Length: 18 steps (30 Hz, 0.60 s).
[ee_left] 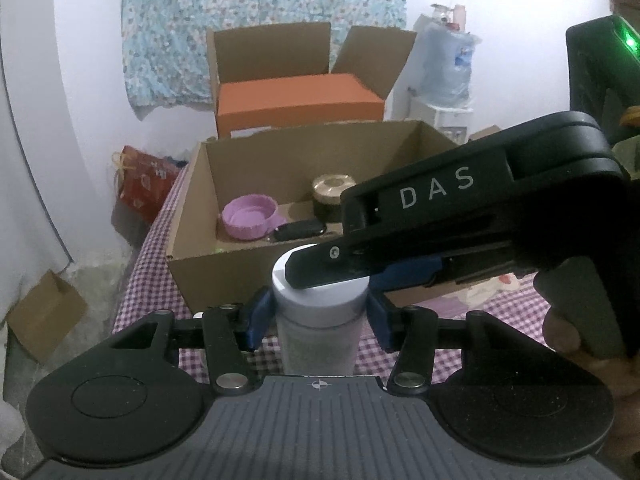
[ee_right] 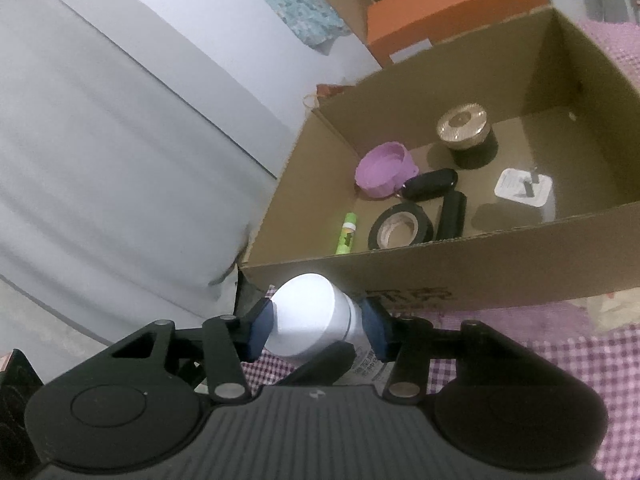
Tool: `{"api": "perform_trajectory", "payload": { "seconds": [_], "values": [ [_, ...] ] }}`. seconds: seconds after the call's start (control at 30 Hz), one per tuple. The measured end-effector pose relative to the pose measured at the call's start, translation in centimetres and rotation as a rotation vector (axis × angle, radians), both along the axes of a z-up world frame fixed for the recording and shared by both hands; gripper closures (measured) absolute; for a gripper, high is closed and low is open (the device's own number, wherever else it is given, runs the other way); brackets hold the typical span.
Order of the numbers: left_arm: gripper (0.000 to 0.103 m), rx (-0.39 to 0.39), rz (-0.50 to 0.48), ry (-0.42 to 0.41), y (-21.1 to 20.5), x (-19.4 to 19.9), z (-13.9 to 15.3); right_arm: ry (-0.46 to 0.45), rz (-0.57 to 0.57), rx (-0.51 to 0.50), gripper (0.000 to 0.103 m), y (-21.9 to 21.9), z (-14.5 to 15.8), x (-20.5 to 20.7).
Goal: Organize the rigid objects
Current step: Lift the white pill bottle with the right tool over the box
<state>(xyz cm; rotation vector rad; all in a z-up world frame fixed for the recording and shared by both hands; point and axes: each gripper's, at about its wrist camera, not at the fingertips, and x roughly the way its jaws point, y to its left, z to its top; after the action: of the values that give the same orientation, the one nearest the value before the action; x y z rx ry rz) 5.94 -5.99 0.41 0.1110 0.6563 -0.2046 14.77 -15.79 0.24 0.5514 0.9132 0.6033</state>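
A: Where's the jar (ee_left: pixel 318 312) rn?

B: Low middle of the left wrist pic, just in front of the cardboard box (ee_left: pixel 192 216). It has a white lid and a see-thru body. Not in the box yet.

A: Who's got it?

B: The left gripper (ee_left: pixel 318 316) is clenched on it, blue pads on both sides just under the lid. The right gripper (ee_right: pixel 318 326) is at the lid too. In the right wrist pic its blue pads sit on each side of the lid and look like they touch it. One black finger lies across the lid top in the left pic.

A: What could go bad?

B: Both claws pull on one jar, so if they go diff ways it could tip or slip out. The lid may twist loose if the right one turns. Also the box wall is v close, so the jar could bump it going in. Inside there's a purple cup (ee_right: pixel 384 170), a gold-lid jar (ee_right: pixel 466 132), a tape roll (ee_right: pixel 400 226) and a green tube (ee_right: pixel 347 234), and a drop could knock them.

A: And the room?

B: The table cloth (ee_right: pixel 560 360) is purple and white checks, soft, maybe a bit bumpy. An orange box (ee_left: pixel 296 102) sits upper middle, a flowery cloth (ee_left: pixel 260 12) hangs on the wall behind, and a water bottle (ee_left: pixel 446 64) is upper right
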Motion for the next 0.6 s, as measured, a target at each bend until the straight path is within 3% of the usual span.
{"api": "perform_trajectory", "payload": {
  "seconds": [0.6],
  "values": [
    [0.053, -0.006, -0.031, -0.132, -1.9, -3.2, 6.3, -0.170, -0.025, 0.017, 0.050, -1.8, 7.5, -4.7]
  ]
}}
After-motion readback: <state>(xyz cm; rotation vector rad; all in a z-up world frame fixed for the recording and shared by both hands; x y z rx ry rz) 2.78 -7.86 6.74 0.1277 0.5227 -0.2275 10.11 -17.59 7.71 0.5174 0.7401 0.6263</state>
